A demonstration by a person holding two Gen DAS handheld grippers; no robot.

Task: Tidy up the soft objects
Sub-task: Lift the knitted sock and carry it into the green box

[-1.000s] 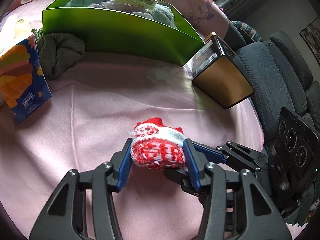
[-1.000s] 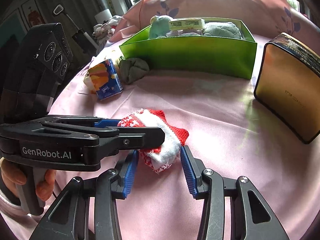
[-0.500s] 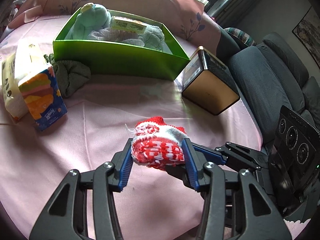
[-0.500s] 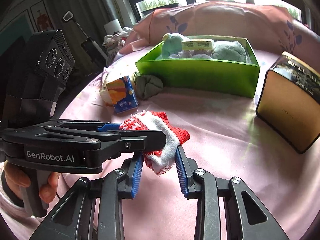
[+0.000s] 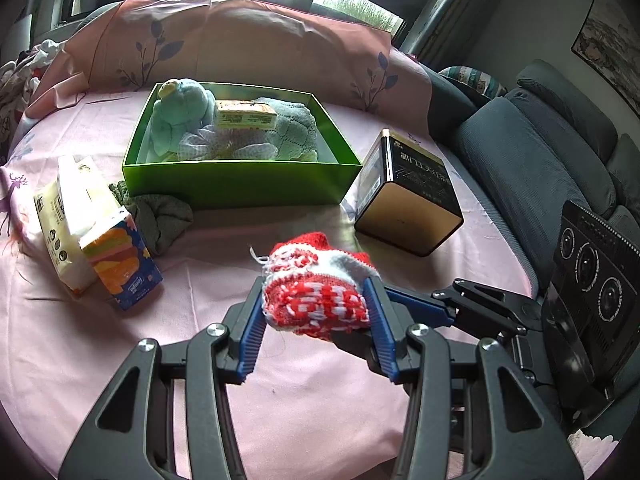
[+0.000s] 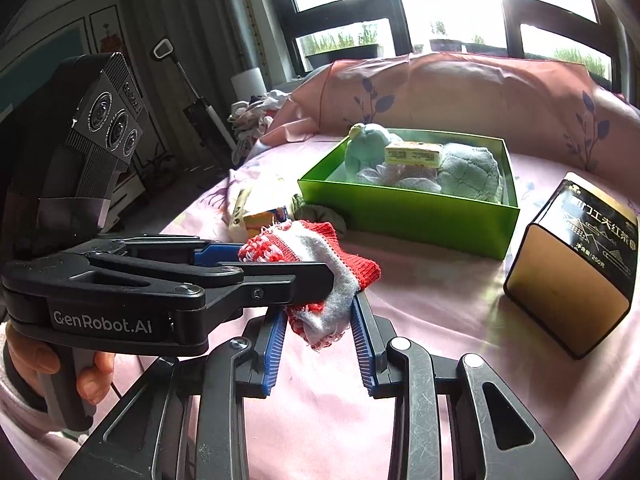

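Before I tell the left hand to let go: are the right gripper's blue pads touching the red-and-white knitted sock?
Touching. In the right wrist view both blue pads of the right gripper press the red-and-white knitted sock, with no gap showing.

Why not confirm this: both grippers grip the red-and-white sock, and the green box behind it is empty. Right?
Not empty. The left wrist view shows the green box holding a plush toy and towel. Both the left gripper and right gripper do grip the sock.

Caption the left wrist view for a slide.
Both grippers clamp a red-and-white knit sock above the pink tablecloth, green box beyond.
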